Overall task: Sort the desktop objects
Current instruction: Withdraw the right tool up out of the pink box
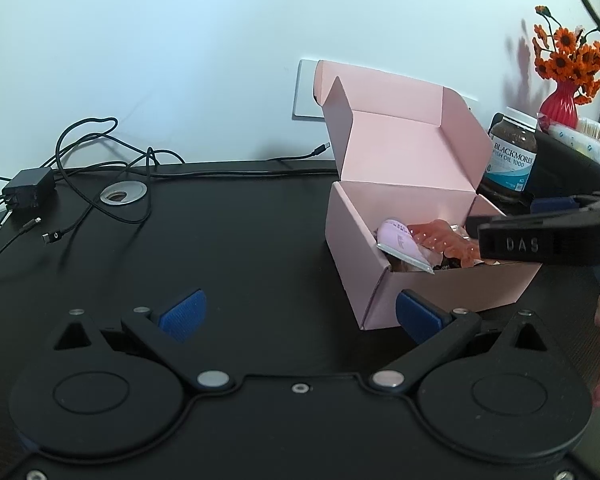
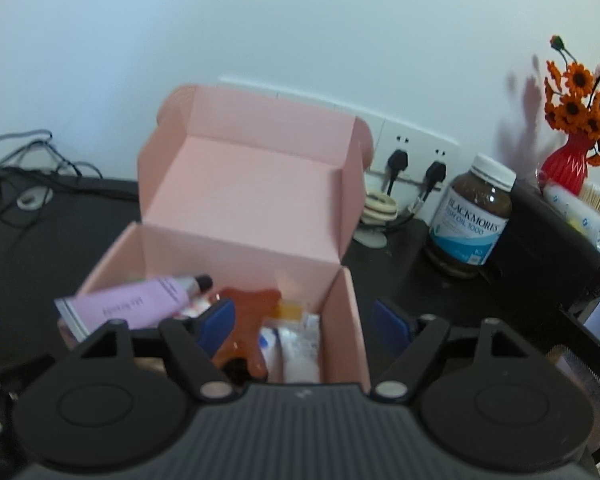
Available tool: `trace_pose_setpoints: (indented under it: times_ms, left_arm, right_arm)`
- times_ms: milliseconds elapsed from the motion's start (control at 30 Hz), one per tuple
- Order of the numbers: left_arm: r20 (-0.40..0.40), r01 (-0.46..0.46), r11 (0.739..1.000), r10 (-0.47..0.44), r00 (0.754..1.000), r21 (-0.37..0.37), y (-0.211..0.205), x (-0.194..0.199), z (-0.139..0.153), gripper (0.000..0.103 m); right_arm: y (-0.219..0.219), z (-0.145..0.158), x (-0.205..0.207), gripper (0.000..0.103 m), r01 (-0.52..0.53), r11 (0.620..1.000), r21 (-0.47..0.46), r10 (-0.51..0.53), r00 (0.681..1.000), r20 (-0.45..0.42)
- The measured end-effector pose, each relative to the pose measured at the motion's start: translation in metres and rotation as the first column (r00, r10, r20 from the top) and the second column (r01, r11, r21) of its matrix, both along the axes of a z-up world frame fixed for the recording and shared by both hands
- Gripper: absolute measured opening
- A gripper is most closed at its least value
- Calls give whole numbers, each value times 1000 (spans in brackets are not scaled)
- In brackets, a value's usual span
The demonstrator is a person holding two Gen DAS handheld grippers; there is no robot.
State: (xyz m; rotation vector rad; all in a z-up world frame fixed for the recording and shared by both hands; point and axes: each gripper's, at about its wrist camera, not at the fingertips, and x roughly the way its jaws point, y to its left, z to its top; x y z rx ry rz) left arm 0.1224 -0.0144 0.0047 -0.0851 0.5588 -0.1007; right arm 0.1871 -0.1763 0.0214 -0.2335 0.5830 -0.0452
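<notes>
Pink cardboard box (image 1: pixel 384 240) sitting on black bench (image 1: pixel 240 240), lid standing open w/ flaps up toward wall. Holding, inside it: lilac tube (image 2: pixel 140 300) w/ black cap, lying across left wall and poking out over the rim; orange-brown hair claw (image 2: pixel 248 320) just beside it, mid-box; white sachets (image 2: pixel 296 344) packed by the right wall.

Left gripper (image 1: pixel 300 316) hanging low over bare bench, jaws spread wide, gripping nothing, blue pads (image 1: pixel 184 314) well apart; right pad sitting near the box's front corner, touching or not — can't tell.

Right gripper (image 2: pixel 304 322) hovering above the box from the front, jaws parted wide and empty; left pad (image 2: pixel 218 326) sitting over the hair claw inside the box, right pad outside the right wall. Seen from left wrist cam, same gripper's black finger (image 1: pixel 540 240) reaching in from the right over the box opening.

Resting behind the box, right: brown Blackmores fish oil bottle (image 2: pixel 470 224) w/ white cap, black case (image 2: pixel 548 248) beside it carrying cotton swabs, red vase (image 2: pixel 566 168) w/ orange flowers at far right. Wall sockets (image 2: pixel 416 160) w/ two black plugs showing behind. Lying at far left of bench: black charger (image 1: pixel 30 190) w/ tangled cables, round grommet (image 1: pixel 122 194) nearby.
</notes>
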Motion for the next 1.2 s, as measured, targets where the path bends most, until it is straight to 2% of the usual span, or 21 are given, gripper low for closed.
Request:
trace_pose_setpoints:
  times_ms: [500, 733, 833, 1133, 1200]
  left_arm:
    - [-6, -21, 1000, 21, 1000, 3, 4, 2, -1, 103]
    - [-18, -117, 993, 116, 993, -29, 22, 6, -1, 103]
    - [-53, -114, 993, 112, 992, -36, 23, 10, -5, 103]
    - [-50, -80, 996, 78, 996, -29, 16, 8, -5, 103]
    - [-50, -76, 996, 74, 996, -35, 16, 8, -5, 103]
  right_arm:
    - [-6, -12, -5, 80, -14, 998, 54, 15, 1000, -27]
    - [-7, 3, -11, 80, -47, 993, 113, 45, 999, 19]
    - [-1, 11, -13, 81, -83, 988, 131, 81, 996, 20]
    - [21, 17, 15, 79, -96, 950, 298, 139, 983, -124]
    - [15, 17, 28, 63, -44, 913, 405, 135, 971, -199]
